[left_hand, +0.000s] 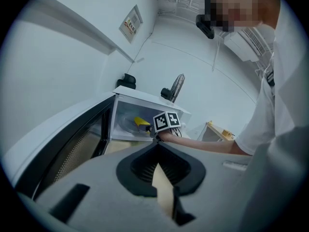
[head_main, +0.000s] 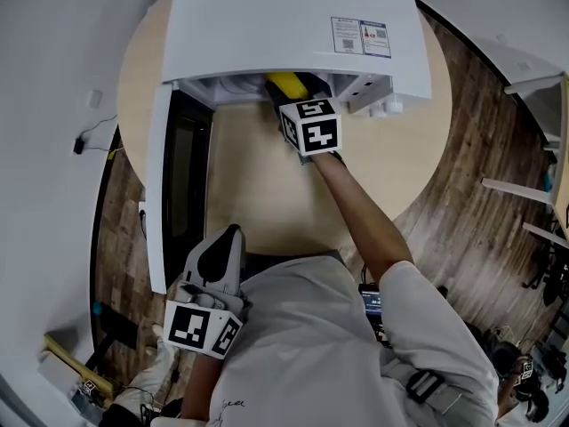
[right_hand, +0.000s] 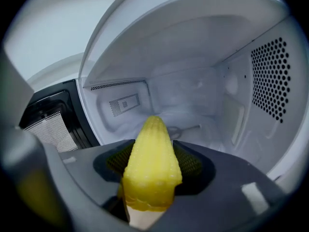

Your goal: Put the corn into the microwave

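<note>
At the left, the left tool point(head_main: 222, 243) hangs low near the person's body. Its jaws are drawn together at the tips, with nothing between them. Just beyond it the microwave point(head_main: 293, 25) has its door point(head_main: 182, 185) swung wide open to the left.

In the middle, the right tool point(head_main: 293, 103) reaches into the mouth of the oven, clamped on the corn point(right_hand: 152, 163). The thick end of the cob sits between the jaws. Its tapered tip points ahead into the white cavity, above the cavity floor.

The microwave stands on a round, pale wooden table point(head_main: 258, 194). Dark plank floor point(head_main: 471, 194) shows to the right of it.

Only the right gripper view shows the inside of the oven, including the perforated wall point(right_hand: 273, 76) on the right. The left gripper view alone takes in the room beyond, with what looks like a standing fan point(left_hand: 176, 86) behind the microwave. The head view shows only a yellow sliver of the cob under the oven's front edge.
</note>
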`<state>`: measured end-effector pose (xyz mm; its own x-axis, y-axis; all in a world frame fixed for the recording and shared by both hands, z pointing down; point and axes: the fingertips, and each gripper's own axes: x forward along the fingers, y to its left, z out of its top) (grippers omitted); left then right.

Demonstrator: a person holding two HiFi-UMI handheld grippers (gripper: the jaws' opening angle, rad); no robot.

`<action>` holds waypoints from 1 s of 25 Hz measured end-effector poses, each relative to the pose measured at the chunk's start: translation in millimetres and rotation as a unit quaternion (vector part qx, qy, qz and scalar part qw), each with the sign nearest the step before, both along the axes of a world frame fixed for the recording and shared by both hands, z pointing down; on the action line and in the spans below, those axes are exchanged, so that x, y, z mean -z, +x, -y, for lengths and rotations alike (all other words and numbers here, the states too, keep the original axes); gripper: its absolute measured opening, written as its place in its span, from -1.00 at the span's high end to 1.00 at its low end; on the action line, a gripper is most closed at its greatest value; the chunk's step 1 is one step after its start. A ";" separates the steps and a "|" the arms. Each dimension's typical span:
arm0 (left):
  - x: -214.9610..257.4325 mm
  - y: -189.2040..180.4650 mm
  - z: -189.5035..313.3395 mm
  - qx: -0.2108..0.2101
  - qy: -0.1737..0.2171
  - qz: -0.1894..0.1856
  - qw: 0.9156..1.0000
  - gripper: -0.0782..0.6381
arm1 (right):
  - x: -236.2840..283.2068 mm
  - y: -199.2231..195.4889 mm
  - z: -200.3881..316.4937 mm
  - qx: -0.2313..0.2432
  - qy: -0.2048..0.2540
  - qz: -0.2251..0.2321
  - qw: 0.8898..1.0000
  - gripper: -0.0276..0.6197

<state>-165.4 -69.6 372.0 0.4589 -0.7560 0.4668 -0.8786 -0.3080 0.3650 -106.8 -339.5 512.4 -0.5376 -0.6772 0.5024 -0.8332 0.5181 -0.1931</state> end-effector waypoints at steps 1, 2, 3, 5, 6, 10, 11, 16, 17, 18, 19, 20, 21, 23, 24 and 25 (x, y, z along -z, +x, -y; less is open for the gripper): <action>-0.4 -0.3 0.0 -0.001 -0.001 0.001 1.000 0.81 | -1.0 -0.6 1.2 -0.001 0.001 -0.001 1.000 0.11; -0.7 -0.4 -0.2 -0.001 -0.001 0.001 1.000 0.81 | -2.4 -0.9 2.3 -0.002 0.001 -0.002 1.000 0.11; -1.0 -0.7 -0.3 -0.001 -0.002 0.001 1.000 0.81 | -4.0 -1.2 3.4 -0.003 0.000 -0.003 1.000 0.11; -1.5 -2.0 -0.1 0.000 -0.003 0.001 1.000 0.81 | -7.0 -1.8 6.1 -0.006 -0.001 -0.004 1.000 0.11; -1.8 -3.3 0.2 0.001 -0.003 0.000 1.000 0.81 | -8.2 -2.3 7.8 -0.006 -0.001 -0.005 1.000 0.11; -3.9 -8.5 1.2 0.009 -0.007 -0.002 1.000 0.81 | -11.4 -3.8 14.2 -0.005 0.003 -0.016 1.000 0.11; -4.6 -9.9 1.1 0.011 -0.008 -0.002 1.000 0.81 | -11.1 -4.0 15.8 -0.004 0.007 -0.020 1.000 0.11; -8.9 -15.0 -0.9 0.020 -0.016 -0.006 1.000 0.81 | -7.1 -9.6 23.0 0.007 0.033 -0.048 0.998 0.11; -9.5 -14.7 -1.2 0.020 -0.017 -0.006 1.000 0.81 | -7.1 -10.7 24.4 0.008 0.034 -0.049 0.998 0.11; -9.8 -14.5 -1.2 0.021 -0.018 -0.007 1.000 0.81 | -7.4 -11.6 25.8 0.008 0.034 -0.049 0.998 0.11; -10.0 -14.4 -1.1 0.021 -0.018 -0.007 1.000 0.81 | -7.9 -12.3 27.2 0.007 0.035 -0.051 0.998 0.11; -10.1 -14.6 -0.9 0.021 -0.019 -0.007 1.000 0.81 | -8.5 -12.7 28.3 0.007 0.037 -0.054 0.998 0.11; -10.3 -15.1 -0.7 0.022 -0.019 -0.008 1.000 0.81 | -9.3 -13.0 29.2 0.008 0.039 -0.059 0.997 0.11; -11.0 -16.8 -0.5 0.024 -0.020 -0.009 0.999 0.81 | -10.4 -13.6 30.2 0.012 0.047 -0.075 0.996 0.11; -11.7 -17.5 -0.4 0.025 -0.021 -0.010 0.999 0.81 | -10.7 -14.0 30.6 0.015 0.052 -0.084 0.995 0.11; -12.6 -17.7 -0.4 0.025 -0.022 -0.010 0.999 0.81 | -11.0 -14.5 31.0 0.017 0.056 -0.091 0.994 0.11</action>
<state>-183.1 -69.2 384.6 0.4301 -0.7573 0.4914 -0.8850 -0.2462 0.3951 -121.3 -370.4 523.5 -0.4691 -0.7168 0.5160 -0.8302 0.5572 0.0193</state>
